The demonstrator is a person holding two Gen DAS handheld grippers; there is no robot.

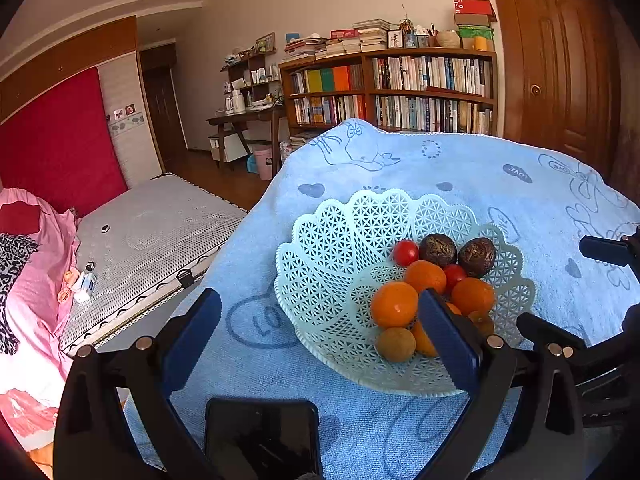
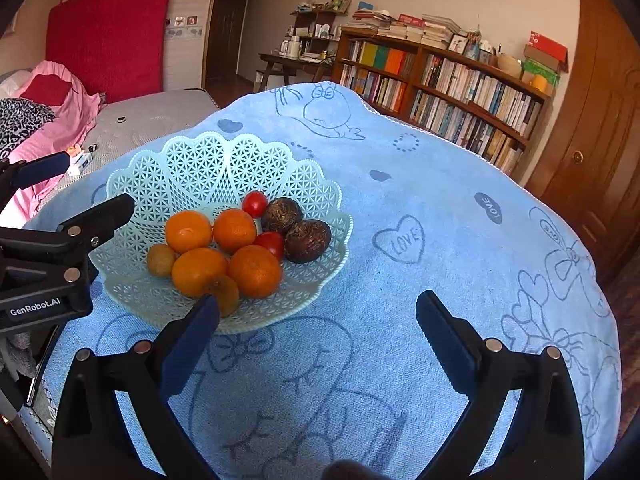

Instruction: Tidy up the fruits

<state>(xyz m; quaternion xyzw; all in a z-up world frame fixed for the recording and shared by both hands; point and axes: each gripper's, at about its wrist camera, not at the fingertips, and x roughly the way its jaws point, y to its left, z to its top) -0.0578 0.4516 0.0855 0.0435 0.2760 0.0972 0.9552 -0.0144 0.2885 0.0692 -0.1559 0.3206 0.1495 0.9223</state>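
All the fruit sits piled in the pale lattice basket [image 2: 192,168] on the blue towel [image 2: 400,280]. Both the left gripper [image 1: 320,328] and the right gripper [image 2: 318,320] hang wide open and empty. A careless nudge of the light basket's rim could tip it, and the oranges [image 2: 188,232] would probably roll off.

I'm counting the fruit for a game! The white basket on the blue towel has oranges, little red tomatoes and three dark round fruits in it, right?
Almost. There are two dark round fruits, not three, as the right wrist view shows. The rest holds: the white basket sits on the blue towel with oranges and little red tomatoes.
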